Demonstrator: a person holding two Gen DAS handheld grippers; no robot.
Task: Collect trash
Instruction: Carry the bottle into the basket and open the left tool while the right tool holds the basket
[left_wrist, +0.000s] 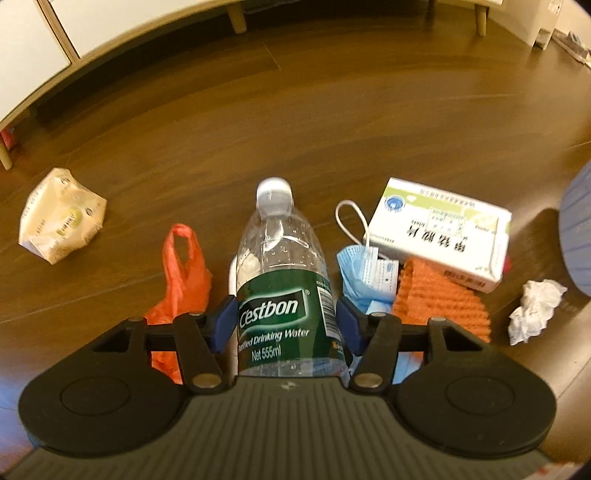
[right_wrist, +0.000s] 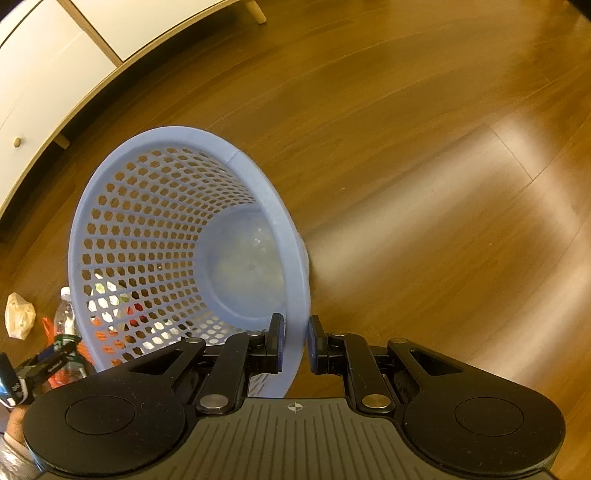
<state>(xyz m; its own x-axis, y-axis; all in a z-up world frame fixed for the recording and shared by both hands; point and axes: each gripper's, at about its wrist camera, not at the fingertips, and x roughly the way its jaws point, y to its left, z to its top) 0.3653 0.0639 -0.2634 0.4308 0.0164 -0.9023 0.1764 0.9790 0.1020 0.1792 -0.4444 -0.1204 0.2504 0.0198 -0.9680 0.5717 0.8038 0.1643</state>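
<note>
A clear Cestbon water bottle (left_wrist: 280, 258) with a green label and white cap lies between the fingers of my left gripper (left_wrist: 286, 325), whose blue pads press its label from both sides. In the right wrist view the same bottle (right_wrist: 65, 314) shows at the far left behind the basket. My right gripper (right_wrist: 296, 345) is shut on the near rim of a blue perforated waste basket (right_wrist: 155, 221), which tilts its mouth toward the camera. Through its holes I see only its bare bottom.
On the wooden floor lie a red plastic bag (left_wrist: 184, 273), a crumpled beige wrapper (left_wrist: 61, 216), a blue face mask (left_wrist: 365, 277), a white medicine box (left_wrist: 439, 232), an orange ridged piece (left_wrist: 439, 302) and a crumpled tissue (left_wrist: 533, 310). A white cabinet (right_wrist: 44, 66) on legs stands behind.
</note>
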